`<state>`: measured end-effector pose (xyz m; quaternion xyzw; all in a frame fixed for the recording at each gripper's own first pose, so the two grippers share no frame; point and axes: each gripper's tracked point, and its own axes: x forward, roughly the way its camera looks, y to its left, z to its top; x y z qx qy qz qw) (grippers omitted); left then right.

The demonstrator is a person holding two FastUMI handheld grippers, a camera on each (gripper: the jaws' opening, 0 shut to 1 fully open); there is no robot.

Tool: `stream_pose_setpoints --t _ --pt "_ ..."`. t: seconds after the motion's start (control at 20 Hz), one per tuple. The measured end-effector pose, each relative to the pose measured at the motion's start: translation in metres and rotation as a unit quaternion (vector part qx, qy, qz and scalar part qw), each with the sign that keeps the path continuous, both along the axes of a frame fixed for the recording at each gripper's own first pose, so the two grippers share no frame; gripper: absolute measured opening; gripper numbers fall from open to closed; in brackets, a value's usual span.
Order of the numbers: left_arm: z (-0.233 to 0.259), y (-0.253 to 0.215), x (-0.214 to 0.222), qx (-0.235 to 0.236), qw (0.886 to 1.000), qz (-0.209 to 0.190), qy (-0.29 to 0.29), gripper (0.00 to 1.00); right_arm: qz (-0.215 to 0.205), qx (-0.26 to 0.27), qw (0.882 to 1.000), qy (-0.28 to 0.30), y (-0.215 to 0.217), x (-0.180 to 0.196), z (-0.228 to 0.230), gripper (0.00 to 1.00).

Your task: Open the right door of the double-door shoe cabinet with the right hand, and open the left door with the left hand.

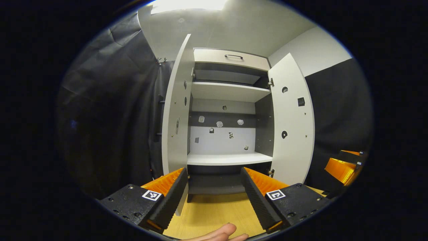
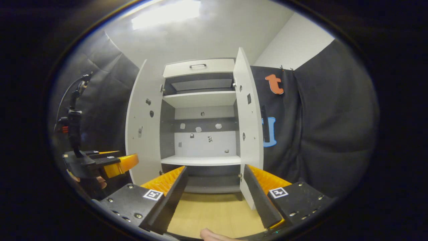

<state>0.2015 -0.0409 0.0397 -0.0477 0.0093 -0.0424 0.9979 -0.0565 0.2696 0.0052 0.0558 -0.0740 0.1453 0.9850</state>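
Shoe cabinet (image 1: pixel 227 134) stands straight ahead on the wooden floor (image 1: pixel 214 214), left door (image 1: pixel 177 110) and right door (image 1: pixel 292 124) both swung wide. Left gripper (image 1: pixel 214 190) and right gripper (image 2: pixel 214 194) hang spread apart, empty; a careless backward sweep could knock either door shut.

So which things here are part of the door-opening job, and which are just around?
Part of the job:
- left door, swung open
- right door, swung open
- left tool, open
- right tool, open

Just around:
- drawer above the shelves, shut
- middle shelf
- wooden floor
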Motion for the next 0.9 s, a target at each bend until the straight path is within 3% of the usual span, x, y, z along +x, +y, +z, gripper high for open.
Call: stream_pose_setpoints --t 0.05,0.65,0.9 --pt "0.0 -0.001 0.0 -0.002 1.0 -0.003 0.001 0.97 0.0 -0.001 1.0 0.0 0.0 0.0 0.0 0.99" --pt "0.001 -0.003 -0.002 -0.002 1.0 -0.008 -0.002 0.97 -0.005 0.0 1.0 -0.004 -0.002 -0.004 0.001 0.99" --pt "0.007 0.006 0.003 0.005 1.0 0.01 -0.021 0.97 -0.007 0.006 1.0 -0.008 -0.003 -0.005 0.0 0.99"
